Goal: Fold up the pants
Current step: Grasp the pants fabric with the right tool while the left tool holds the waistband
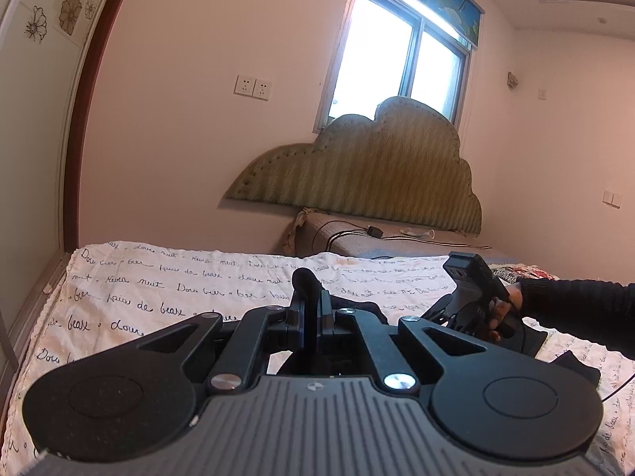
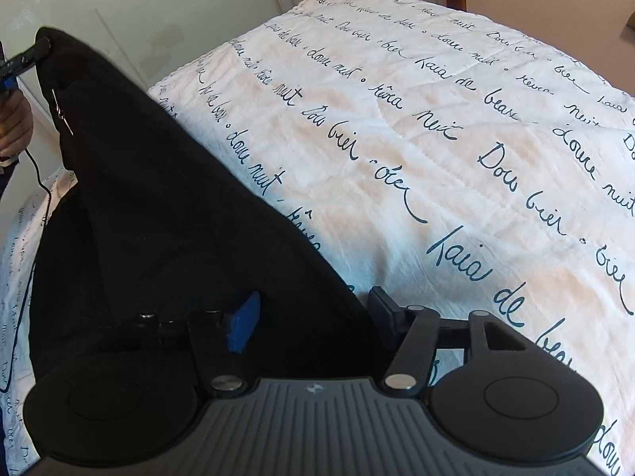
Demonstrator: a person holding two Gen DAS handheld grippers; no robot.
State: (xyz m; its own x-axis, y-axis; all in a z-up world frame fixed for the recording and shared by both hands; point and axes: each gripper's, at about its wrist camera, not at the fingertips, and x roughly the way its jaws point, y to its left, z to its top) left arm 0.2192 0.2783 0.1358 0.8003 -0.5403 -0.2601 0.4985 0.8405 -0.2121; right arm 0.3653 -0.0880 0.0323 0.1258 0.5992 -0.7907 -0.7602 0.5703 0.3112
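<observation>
1. I am seeing the left gripper [image 1: 311, 297] with its jaws drawn tight together on a fold of the black pants [image 1: 359, 305]; the cloth is rising as a dark roll between the fingers.
2. I am seeing the right gripper [image 2: 313, 317] with its fingers spread apart and black cloth lying between them; the blue pad [image 2: 243, 327] is showing on one side and the other finger is standing clear of the cloth edge. I cannot tell whether it is pinching anything.
3. The pants [image 2: 158, 238] are hanging as a raised sheet between the two tools, and from the right wrist view their far corner is being held by the left gripper [image 2: 24, 59].
4. The white quilt [image 2: 436, 139] with script lettering is lying flat and is offering open room to the right of the cloth.
5. The quilt edge is running near the wardrobe door [image 1: 35, 119] on the left; the headboard [image 1: 365, 166] and window [image 1: 397, 63] are standing well beyond.
</observation>
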